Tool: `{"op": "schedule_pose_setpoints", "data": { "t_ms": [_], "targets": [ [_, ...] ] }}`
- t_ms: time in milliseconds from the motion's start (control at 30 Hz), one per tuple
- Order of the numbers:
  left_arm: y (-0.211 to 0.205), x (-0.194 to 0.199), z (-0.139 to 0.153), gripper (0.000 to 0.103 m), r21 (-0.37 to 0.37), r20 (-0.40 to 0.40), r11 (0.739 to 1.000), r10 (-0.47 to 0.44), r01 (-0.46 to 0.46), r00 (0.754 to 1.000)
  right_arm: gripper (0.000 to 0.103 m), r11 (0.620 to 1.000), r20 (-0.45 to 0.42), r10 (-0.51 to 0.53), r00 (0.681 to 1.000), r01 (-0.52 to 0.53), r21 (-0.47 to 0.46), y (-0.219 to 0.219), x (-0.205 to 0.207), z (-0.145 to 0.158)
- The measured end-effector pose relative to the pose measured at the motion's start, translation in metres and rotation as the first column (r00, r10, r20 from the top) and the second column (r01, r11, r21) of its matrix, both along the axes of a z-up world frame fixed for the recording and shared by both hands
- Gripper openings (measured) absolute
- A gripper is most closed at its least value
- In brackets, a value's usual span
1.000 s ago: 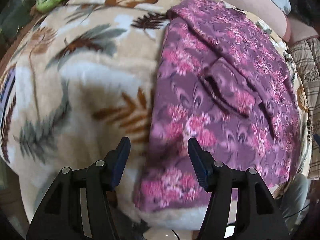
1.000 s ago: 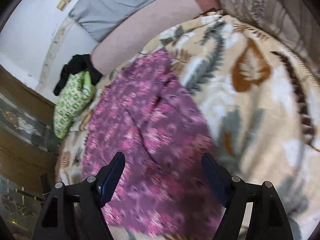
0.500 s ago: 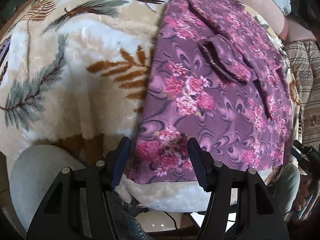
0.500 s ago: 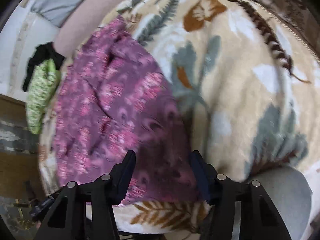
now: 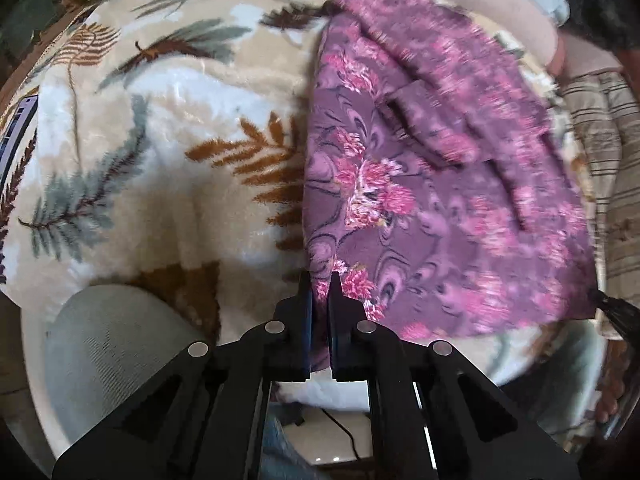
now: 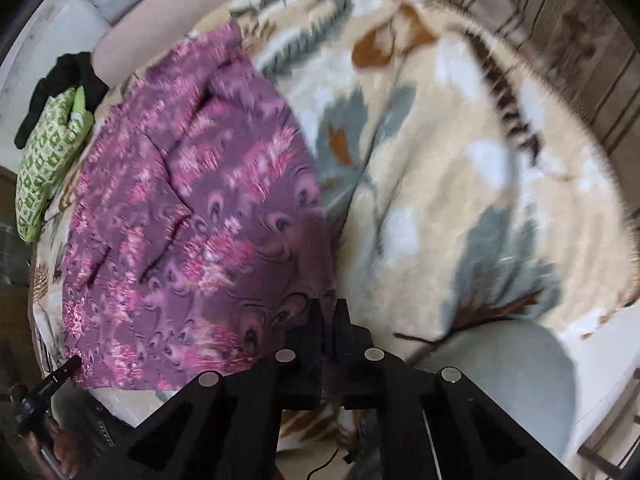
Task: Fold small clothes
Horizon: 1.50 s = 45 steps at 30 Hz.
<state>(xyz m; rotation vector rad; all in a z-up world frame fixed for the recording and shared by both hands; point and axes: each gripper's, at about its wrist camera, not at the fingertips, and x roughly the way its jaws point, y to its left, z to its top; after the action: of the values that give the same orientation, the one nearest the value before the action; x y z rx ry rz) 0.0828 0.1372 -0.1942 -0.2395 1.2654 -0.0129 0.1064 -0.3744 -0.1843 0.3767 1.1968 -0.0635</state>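
Observation:
A purple garment with pink flowers (image 5: pixel 432 184) lies spread on a cream blanket with fern prints (image 5: pixel 160 152). My left gripper (image 5: pixel 319 280) is shut on the garment's near left corner at the blanket's front edge. In the right wrist view the same garment (image 6: pixel 192 216) fills the left half, and my right gripper (image 6: pixel 330 306) is shut on its near right corner. The left gripper's tip (image 6: pixel 60 372) shows at the lower left there. The right gripper's tip (image 5: pixel 612 308) shows at the far right of the left wrist view.
A green patterned cloth (image 6: pixel 48 160) and a black item (image 6: pixel 68 76) lie at the blanket's far left end. A striped beige cushion (image 5: pixel 600 152) lies to the right. My grey-clad knees (image 5: pixel 112 344) (image 6: pixel 500 364) press against the front edge.
Both grippers went from wide open to shut, closing on the garment's two near corners. Both wrist views have pulled back a little and the garment shows motion blur.

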Motion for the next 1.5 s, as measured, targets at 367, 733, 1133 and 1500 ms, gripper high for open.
{"op": "schedule_pose_setpoints", "data": {
  "t_ms": [367, 733, 1133, 1500],
  "targets": [
    [-0.011, 0.014, -0.029, 0.005, 0.150, -0.107, 0.988, -0.023, 0.039, 0.994, 0.003, 0.997, -0.123, 0.015, 0.992, -0.023, -0.070, -0.003, 0.015, -0.026],
    [0.015, 0.010, 0.054, 0.034, 0.093, 0.065, 0.993, -0.084, 0.078, 0.994, 0.052, 1.000, 0.225, 0.018, 0.974, -0.020, 0.009, -0.028, 0.007, 0.063],
    [-0.018, 0.134, 0.064, 0.066, 0.317, 0.236, 0.948, -0.088, 0.009, 0.968, 0.073, 0.986, 0.365, 0.100, 0.926, -0.140, 0.086, 0.031, 0.107, 0.097],
    [-0.019, 0.210, 0.059, 0.066, 0.296, 0.243, 0.955, -0.074, -0.001, 0.967, 0.073, 0.939, 0.354, 0.275, 0.894, -0.329, 0.102, 0.066, 0.216, 0.097]
  ]
}}
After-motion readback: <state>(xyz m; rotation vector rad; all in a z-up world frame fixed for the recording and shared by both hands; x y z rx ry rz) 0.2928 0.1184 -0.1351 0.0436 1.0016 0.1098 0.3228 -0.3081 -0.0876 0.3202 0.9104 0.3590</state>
